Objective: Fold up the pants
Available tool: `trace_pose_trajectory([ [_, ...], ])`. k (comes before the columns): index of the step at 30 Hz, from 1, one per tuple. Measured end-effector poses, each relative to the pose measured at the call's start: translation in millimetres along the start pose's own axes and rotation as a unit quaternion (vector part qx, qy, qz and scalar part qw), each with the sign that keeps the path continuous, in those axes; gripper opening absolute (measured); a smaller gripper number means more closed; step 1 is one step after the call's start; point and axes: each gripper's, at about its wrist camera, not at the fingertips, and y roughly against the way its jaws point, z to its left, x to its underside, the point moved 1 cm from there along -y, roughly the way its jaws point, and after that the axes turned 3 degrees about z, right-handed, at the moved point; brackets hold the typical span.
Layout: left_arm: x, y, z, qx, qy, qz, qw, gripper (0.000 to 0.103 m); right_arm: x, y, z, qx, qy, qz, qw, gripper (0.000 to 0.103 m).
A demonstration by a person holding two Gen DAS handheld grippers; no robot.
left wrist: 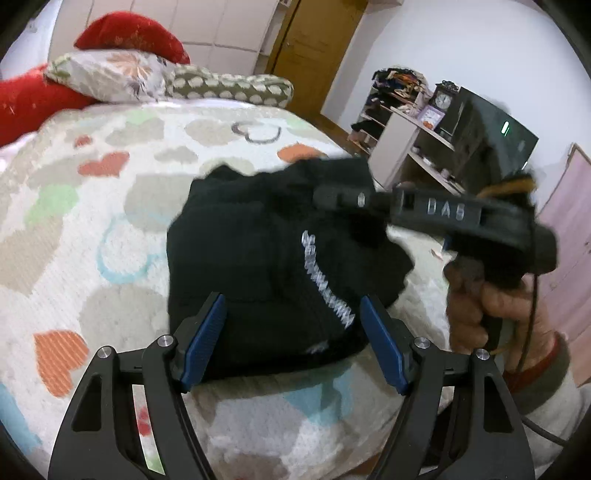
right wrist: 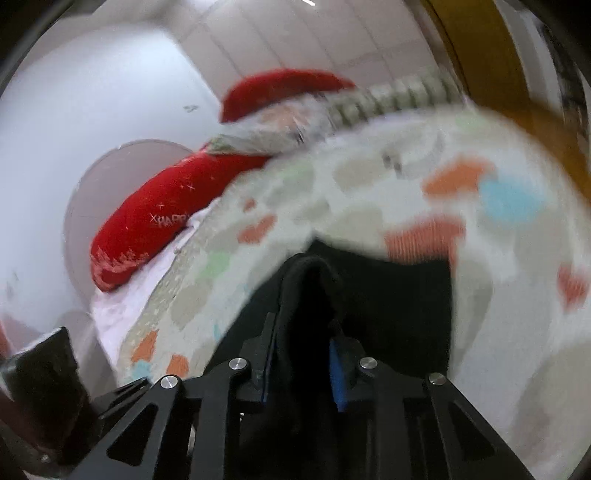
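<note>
Lying on the bed cover (left wrist: 110, 206), which is white with orange, green, blue and grey hearts, the black pants (left wrist: 266, 266) are bunched into a rough folded pile, and a line of white letters runs across their top layer. The left gripper (left wrist: 293, 338) hangs just above the near edge of the pants with its two blue pads wide apart, one pad over each side of that edge; nothing is pressed between them. The right gripper (right wrist: 301, 354) is clamped on a fold of the pants (right wrist: 388, 295): in the right wrist view a ridge of black cloth stands between its blue pads, which are close together, and the cloth rises from the pile toward them. In the left wrist view the same right gripper (left wrist: 332, 197) reaches in from the right side over the far part of the pants, and a hand (left wrist: 491, 306) holds its handle beside the pants, with a cable running down along the wrist. This part of the picture is blurred, so I cannot tell exactly how much cloth is lifted. Beyond the pants, at the head of the bed, lie red pillows (left wrist: 125, 33), a flowered pillow (left wrist: 107, 74) and a dotted pillow (left wrist: 229, 86). To the right of the pants, off the bed, stand shelves (left wrist: 399, 110) with a small clock (left wrist: 441, 99).
</note>
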Motion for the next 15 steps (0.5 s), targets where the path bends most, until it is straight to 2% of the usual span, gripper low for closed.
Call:
trace_pose_trajectory([
  [2,-7,6,-2,0.002,0.003,-0.017,0.9999,0.075,-17,8,12,0.013,0.036,-0.024,0.999,0.021],
  [4,-10,5,-2,0.007,0.007,-0.02,0.9997,0.075,-27,9,8,0.051,0.06,-0.039,0.996,0.021],
  [6,-9,0,1,0.001,0.008,-0.015,0.9999,0.075,-21,0,-15,0.09,0.046,-0.013,0.995,0.021],
  [8,-6,-9,9,-0.011,0.017,0.006,0.9998,0.075,-9,-20,-46,0.098,-0.004,0.038,0.994,0.022],
  [9,-5,-11,12,-0.015,0.022,0.014,0.9995,0.075,-1,-23,-59,0.1,-0.025,0.052,0.993,0.03],
  [11,-6,-9,23,-0.019,0.038,0.019,0.9989,0.075,5,-8,-71,0.104,-0.044,0.038,0.993,0.046],
  [15,-20,3,37,-0.038,0.053,-0.008,0.9978,0.075,-1,24,-75,0.135,-0.044,0.008,0.99,0.047],
])
